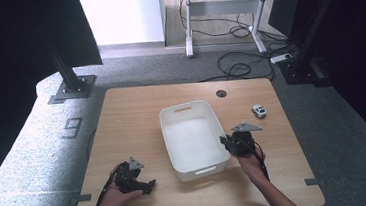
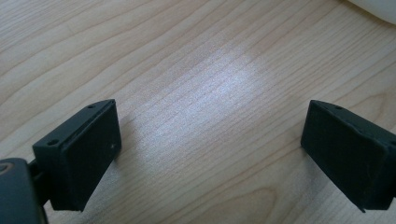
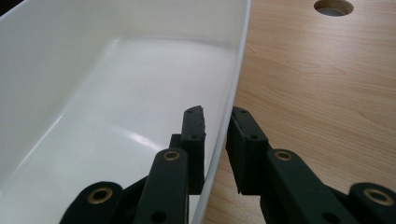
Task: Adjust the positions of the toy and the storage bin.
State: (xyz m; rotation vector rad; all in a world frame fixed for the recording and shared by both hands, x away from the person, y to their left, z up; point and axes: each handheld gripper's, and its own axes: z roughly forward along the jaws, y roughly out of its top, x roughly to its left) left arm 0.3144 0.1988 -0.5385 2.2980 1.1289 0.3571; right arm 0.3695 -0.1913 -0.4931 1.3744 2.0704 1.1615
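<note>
My right gripper (image 3: 217, 140) has its fingers pinched on the white bin's (image 1: 194, 138) right rim — one inside, one outside. Left gripper (image 1: 145, 186) rests on the counter (image 1: 132, 117) near the front-left edge, fingers spread wide, gripping nothing. Small toy car (image 1: 259, 110) sits right of the bin.

Tub (image 1: 193, 141) glossy smooth white plastic; table (image 1: 131, 112) matt pale wood grain
</note>
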